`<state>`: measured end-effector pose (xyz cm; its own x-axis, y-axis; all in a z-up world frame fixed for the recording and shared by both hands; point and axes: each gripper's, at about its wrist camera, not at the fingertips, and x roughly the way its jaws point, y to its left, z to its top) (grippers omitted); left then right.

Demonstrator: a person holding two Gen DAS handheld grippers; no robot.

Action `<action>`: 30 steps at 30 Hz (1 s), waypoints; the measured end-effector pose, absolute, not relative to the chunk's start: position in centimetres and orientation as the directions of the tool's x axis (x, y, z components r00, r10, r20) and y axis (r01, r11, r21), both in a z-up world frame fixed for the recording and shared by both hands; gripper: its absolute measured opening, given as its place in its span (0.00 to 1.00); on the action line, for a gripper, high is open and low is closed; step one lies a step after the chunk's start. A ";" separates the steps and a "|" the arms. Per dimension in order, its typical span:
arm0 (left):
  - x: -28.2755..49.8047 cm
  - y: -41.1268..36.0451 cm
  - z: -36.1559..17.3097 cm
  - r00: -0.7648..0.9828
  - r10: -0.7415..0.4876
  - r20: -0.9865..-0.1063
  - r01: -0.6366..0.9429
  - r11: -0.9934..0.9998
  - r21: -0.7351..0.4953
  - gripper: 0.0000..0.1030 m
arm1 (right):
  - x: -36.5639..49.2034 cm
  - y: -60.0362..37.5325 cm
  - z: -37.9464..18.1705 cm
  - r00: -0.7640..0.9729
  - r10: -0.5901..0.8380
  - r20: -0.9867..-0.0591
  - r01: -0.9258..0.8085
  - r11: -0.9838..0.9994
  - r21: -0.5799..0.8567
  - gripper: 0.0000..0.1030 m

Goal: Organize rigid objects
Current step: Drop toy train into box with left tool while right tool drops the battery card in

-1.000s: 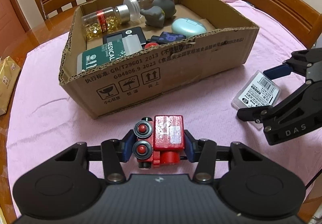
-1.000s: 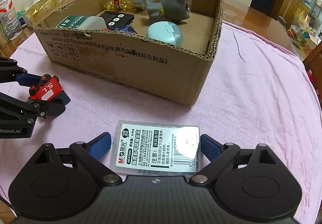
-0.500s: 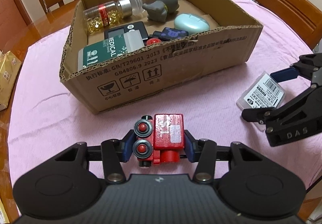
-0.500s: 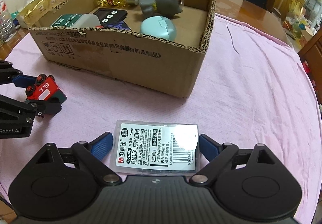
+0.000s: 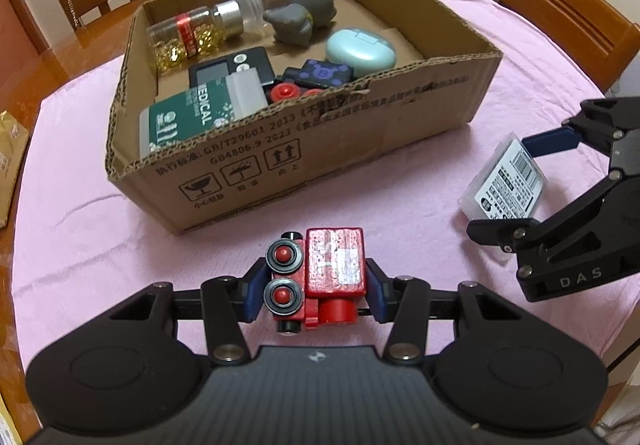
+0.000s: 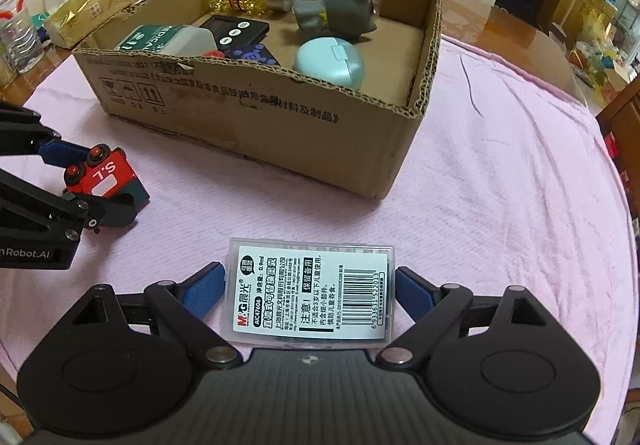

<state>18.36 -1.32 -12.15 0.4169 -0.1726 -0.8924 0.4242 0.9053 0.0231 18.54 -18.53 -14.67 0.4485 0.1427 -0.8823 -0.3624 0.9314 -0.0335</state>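
Hand-held gripper (image 5: 316,287) around red toy train (image 5: 320,277) — underside hidden.

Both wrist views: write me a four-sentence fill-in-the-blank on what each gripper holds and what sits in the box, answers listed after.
1. The left gripper is shut on a toy train coloured ____.
2. The right gripper grips a clear plastic case whose label carries a black ____.
3. The cardboard box rests on a cloth coloured ____.
4. Inside the box, the grey figurine lies beside an oval case coloured pale ____.

Answers: red; barcode; pink; blue
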 end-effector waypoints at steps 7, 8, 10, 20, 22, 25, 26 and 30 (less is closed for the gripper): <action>18.2 -1.3 -10.8 0.420 -0.174 -0.891 0.445 0.895 0.034 0.47 | 18.4 -18.8 -13.2 0.458 0.150 -0.876 -0.398 0.916 -0.051 0.91; 18.1 -1.2 -10.5 0.418 -0.175 -0.892 0.447 0.894 0.034 0.47 | 18.5 -18.9 -13.0 0.457 0.153 -0.876 -0.402 0.914 -0.050 0.91; 18.0 -1.2 -10.0 0.415 -0.182 -0.891 0.455 0.890 0.030 0.47 | 18.4 -19.1 -12.4 0.456 0.162 -0.875 -0.408 0.912 -0.043 0.91; 17.6 -1.6 -5.8 0.436 -0.225 -0.871 0.517 0.855 0.038 0.47 | 18.7 -19.6 -8.3 0.453 0.246 -0.857 -0.478 0.878 -0.001 0.91; 18.0 -1.7 -4.9 0.460 -0.230 -0.858 0.519 0.853 0.049 0.47 | 18.9 -19.5 -7.4 0.468 0.252 -0.847 -0.490 0.871 -0.011 0.91; 19.6 -1.9 -3.7 0.505 -0.229 -0.832 0.507 0.859 0.071 0.47 | 19.3 -19.5 -6.1 0.487 0.271 -0.831 -0.502 0.864 -0.013 0.91; 20.2 -1.9 -3.4 0.520 -0.228 -0.823 0.503 0.861 0.080 0.47 | 19.5 -19.4 -5.8 0.494 0.275 -0.825 -0.504 0.864 -0.014 0.91; 23.4 -2.3 -3.1 0.564 -0.208 -0.799 0.474 0.874 0.106 0.47 | 20.6 -19.0 -4.8 0.522 0.286 -0.803 -0.511 0.859 -0.026 0.91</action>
